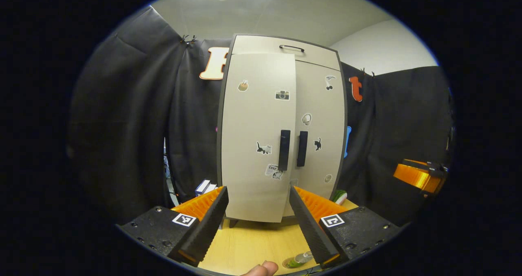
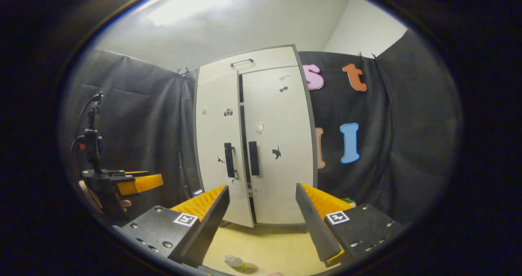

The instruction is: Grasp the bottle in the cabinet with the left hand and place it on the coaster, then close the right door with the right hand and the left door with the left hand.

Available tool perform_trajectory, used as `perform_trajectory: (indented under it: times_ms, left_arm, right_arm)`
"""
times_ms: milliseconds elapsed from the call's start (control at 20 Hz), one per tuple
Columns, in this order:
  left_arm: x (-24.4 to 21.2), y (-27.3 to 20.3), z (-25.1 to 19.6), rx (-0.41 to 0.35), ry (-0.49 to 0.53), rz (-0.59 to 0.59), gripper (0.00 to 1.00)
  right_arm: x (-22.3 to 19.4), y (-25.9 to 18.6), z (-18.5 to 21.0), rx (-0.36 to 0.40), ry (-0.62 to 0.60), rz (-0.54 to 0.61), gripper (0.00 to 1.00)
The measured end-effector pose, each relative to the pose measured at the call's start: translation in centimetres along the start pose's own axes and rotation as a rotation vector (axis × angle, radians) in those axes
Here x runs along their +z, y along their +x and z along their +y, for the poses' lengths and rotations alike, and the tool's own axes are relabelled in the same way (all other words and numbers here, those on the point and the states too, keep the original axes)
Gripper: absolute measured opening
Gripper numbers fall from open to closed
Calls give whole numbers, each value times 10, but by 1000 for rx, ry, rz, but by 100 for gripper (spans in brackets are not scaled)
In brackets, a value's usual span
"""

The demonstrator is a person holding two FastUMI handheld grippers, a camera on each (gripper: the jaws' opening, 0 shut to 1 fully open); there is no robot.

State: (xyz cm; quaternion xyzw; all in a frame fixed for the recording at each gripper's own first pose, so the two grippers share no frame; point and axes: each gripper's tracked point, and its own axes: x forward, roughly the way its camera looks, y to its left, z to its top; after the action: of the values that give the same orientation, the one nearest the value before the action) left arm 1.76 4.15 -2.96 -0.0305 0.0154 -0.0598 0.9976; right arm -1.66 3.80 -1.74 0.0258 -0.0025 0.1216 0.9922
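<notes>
left claw and right claw both spread and empty; bottle on coaster on the surface, likely light, slick plastic; left door ajar, best pushed near its handle.

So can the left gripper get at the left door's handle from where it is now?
Probably yes. The left gripper is open and faces the left door, which stands slightly ajar. Nothing lies between its fingers and the handle; the bottle sits low on the table.
</notes>
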Motion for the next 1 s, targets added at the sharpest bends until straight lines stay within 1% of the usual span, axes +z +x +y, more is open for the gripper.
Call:
perform_trajectory:
  times_ms: [100,150,200,250,300,350,550,650,800,950,1000]
  left_arm:
    - [6,1,3,5,12,-27,95]
    - [5,3,2,-2,16,-26,95]
    - [2,4,2,-1,16,-20,95]
    - [1,5,2,-1,11,-20,91]
    - [2,7,0,-14,5,-24,91]
    - [1,10,-4,-30,0,-26,95]
    - [-12,22,-13,-56,30,16,95]
    - [-10,25,-17,-67,35,18,95]
    - [0,27,-24,-78,48,-10,95]
    - [0,27,-31,-95,94,-15,95]
    - [-1,26,-30,-90,110,-11,96]
  right_arm:
    - [10,3,4,10,-4,-29,98]
    - [12,4,4,3,-6,-30,97]
    - [12,5,2,-4,-7,-24,98]
    - [12,5,2,-9,-11,-21,98]
    - [14,5,2,-16,-17,-21,97]
    - [15,4,1,-24,-22,-20,98]
    - [8,2,-4,-60,-53,-15,99]
    - [2,0,-5,-72,-73,-5,99]
    - [4,-2,-2,-65,-82,-18,97]
    - [8,-4,1,-58,-70,-36,99]
    - [10,-3,5,-53,-51,-45,97]
